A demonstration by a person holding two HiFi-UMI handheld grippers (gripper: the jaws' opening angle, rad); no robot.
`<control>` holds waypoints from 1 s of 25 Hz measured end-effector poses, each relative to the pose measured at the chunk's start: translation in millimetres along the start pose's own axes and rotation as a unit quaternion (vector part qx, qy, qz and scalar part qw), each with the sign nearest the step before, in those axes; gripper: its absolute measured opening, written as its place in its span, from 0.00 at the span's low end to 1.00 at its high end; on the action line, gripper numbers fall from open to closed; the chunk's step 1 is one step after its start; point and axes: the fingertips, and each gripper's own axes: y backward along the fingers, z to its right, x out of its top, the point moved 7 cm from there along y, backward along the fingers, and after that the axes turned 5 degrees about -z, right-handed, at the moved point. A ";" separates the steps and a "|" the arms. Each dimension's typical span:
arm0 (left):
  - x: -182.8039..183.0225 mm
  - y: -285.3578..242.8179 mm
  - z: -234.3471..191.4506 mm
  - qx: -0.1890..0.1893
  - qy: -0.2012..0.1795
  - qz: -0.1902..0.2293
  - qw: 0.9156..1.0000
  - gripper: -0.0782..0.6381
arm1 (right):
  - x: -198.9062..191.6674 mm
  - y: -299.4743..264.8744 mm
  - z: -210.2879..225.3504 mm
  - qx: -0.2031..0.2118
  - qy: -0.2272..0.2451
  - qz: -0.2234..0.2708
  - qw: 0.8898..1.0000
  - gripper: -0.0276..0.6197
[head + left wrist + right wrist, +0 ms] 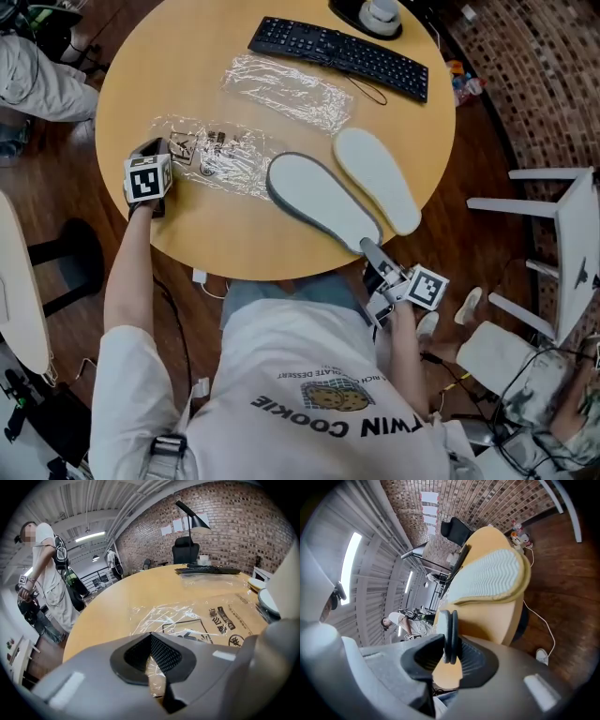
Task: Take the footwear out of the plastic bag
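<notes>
A grey-rimmed slipper point(314, 195) lies across the front of the round wooden table point(187, 56), its toe end at the mouth of a printed clear plastic bag point(214, 155). My right gripper point(372, 253) is shut on that slipper's heel edge at the table's rim; in the right gripper view the thin edge point(450, 630) sits pinched between the jaws. A second, white slipper point(377, 178) lies beside it, and its wavy sole point(492, 576) overhangs the table edge. My left gripper point(161, 155) is shut on the bag's far end point(197, 620), with film caught between the jaws.
A second, empty clear bag point(286, 89) lies further back, before a black keyboard point(342, 47) and a lamp base point(370, 14). A white chair point(562, 225) stands on the right. Cables and a power strip lie on the wooden floor. Another person point(51, 588) stands off to the left.
</notes>
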 end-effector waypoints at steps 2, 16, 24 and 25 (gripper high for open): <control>-0.7 -0.3 -0.9 0.000 0.006 -0.005 1.000 0.12 | -4.0 4.8 3.4 0.000 -0.006 0.001 1.000 0.18; 24.9 48.3 33.5 -0.020 0.062 0.068 0.996 0.12 | -14.9 13.2 9.6 -0.114 0.083 -0.086 0.986 0.34; 35.3 133.4 117.9 -0.114 0.089 0.150 0.978 0.12 | -14.0 5.6 0.4 -0.131 0.120 -0.125 0.976 0.40; 33.8 143.2 128.3 -0.125 0.089 0.153 0.976 0.12 | -14.4 6.0 -0.4 -0.135 0.125 -0.127 0.975 0.43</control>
